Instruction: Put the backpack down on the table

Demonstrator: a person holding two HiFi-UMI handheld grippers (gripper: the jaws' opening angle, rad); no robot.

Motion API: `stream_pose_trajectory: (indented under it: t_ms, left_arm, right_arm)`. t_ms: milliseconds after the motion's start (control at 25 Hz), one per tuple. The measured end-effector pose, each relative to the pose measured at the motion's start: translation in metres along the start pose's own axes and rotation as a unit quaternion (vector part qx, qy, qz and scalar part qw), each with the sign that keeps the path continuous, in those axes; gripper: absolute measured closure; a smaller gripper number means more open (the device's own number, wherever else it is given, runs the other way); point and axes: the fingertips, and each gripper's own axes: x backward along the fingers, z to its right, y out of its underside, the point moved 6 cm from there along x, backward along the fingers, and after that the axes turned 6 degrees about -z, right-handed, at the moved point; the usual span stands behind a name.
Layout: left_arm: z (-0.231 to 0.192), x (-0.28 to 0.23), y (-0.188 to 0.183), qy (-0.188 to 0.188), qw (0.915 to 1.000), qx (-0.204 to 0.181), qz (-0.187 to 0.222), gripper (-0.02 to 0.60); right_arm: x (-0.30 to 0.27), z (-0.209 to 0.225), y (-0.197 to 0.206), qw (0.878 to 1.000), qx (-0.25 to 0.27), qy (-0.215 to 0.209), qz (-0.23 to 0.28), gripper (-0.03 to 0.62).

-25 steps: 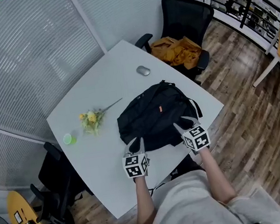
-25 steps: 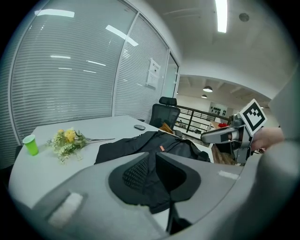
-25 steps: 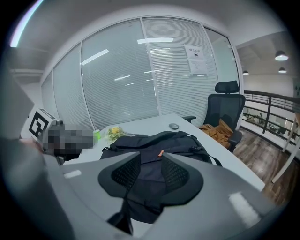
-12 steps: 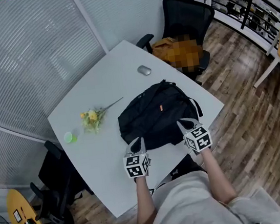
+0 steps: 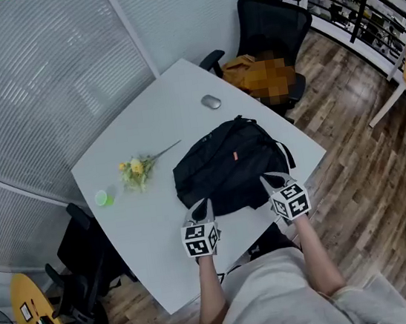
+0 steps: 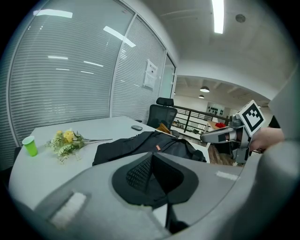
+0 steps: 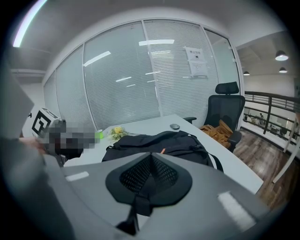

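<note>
The black backpack [image 5: 226,165] lies flat on the white table [image 5: 145,229], toward its right side. My left gripper [image 5: 199,212] is at the bag's near left edge, shut on a black mesh shoulder strap [image 6: 147,180] that fills the gap between its jaws. My right gripper [image 5: 272,184] is at the near right edge, likewise shut on a mesh strap [image 7: 150,177]. From the left gripper view the backpack [image 6: 140,143] stretches ahead, with the right gripper [image 6: 220,136] beside it. The right gripper view shows the bag [image 7: 159,143] just past its jaws.
A bunch of yellow flowers [image 5: 138,168] and a small green cup [image 5: 103,198] lie left of the bag. A grey mouse [image 5: 211,102] sits at the far edge. A black chair [image 5: 274,28] with a tan garment stands behind; another chair [image 5: 80,249] stands at the left.
Both grippers' jaws have closed on the straps at the backpack's near edge. The backpack and both hands have stayed in place.
</note>
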Motion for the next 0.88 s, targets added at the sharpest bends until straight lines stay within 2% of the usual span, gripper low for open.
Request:
stream_pose_trajectory:
  t_ms: [880]
  left_arm:
    - [0.0060, 0.0027, 0.0084, 0.007, 0.9999, 0.002, -0.013, 0.581]
  right_arm:
    - [0.0065, -0.0021, 0.0066, 1.000, 0.000, 0.003, -0.008, 0.595]
